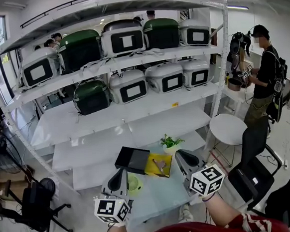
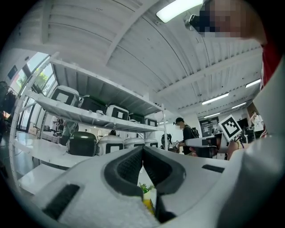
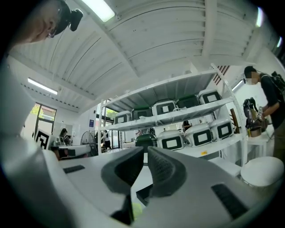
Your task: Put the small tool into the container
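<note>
White metal shelving [image 1: 131, 64] holds boxy cases [image 1: 124, 39]; round white table [image 1: 228, 129] stands right.

No words, numbers or brand names could be read. The left gripper [image 1: 120, 176] and right gripper [image 1: 184, 157] bore only black-and-white square markers. A far blue wall sign [image 3: 91, 123] was too small to read.

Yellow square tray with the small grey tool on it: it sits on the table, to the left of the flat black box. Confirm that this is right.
Not right on one point. The head view shows the yellow square tray, with the small grey tool on it, on the table, but to the right of the flat black box, not to its left.
</note>
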{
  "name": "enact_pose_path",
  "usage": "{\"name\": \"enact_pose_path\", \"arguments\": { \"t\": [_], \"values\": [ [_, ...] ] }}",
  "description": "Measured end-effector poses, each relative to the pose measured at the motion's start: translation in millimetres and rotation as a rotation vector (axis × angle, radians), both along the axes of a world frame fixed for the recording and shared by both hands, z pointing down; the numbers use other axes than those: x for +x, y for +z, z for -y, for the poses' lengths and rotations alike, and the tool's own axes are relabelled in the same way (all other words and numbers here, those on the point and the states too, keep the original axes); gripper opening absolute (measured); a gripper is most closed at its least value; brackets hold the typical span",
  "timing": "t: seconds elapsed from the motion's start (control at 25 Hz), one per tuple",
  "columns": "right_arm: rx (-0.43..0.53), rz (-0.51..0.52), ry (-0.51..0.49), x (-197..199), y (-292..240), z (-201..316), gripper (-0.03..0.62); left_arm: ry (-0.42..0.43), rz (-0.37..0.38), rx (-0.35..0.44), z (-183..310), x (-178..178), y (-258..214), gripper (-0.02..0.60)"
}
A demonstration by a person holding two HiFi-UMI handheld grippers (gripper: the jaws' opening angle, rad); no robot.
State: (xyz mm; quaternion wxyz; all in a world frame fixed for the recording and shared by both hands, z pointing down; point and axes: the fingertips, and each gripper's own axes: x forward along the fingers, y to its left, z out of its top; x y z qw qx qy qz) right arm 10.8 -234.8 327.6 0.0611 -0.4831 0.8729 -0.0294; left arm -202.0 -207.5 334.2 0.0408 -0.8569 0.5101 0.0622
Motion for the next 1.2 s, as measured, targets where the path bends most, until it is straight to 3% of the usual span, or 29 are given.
{"name": "enact_pose_path", "arguments": {
  "t": [0.12,0.56,1.2],
  "values": [
    [0.006,0.012,0.026,9.7,-0.4,-1.5,0.021,-0.008,0.034,0.021,-3.2,-0.5,-4.9,-0.003],
    [0.018,0.0,0.041,8.6,6.6,-15.2,0.003,-0.02,-0.052,0.032,-21.1,-22.8,-11.0,-0.003],
    [0.026,-0.026,0.098,10.0,7.0,-23.7,0.002,0.0,-0.072,0.012,-23.6,-28.8,-1.3,-0.003]
  ]
}}
